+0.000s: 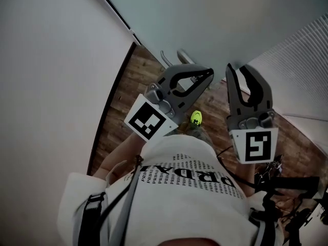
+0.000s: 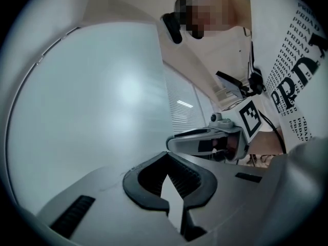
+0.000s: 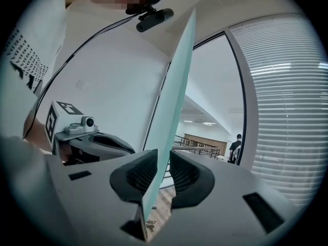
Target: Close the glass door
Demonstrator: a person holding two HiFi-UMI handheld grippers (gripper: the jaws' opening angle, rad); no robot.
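The glass door point(image 3: 177, 86) (pale green, seen edge-on) stands open over the wooden floor point(image 1: 128, 101). The right hand-held gripper point(image 3: 163, 163) has its jaws apart, straddling the door's free edge, with one pad clear of it. The left hand-held gripper point(image 2: 166, 155) is closed on nothing and faces the pane.
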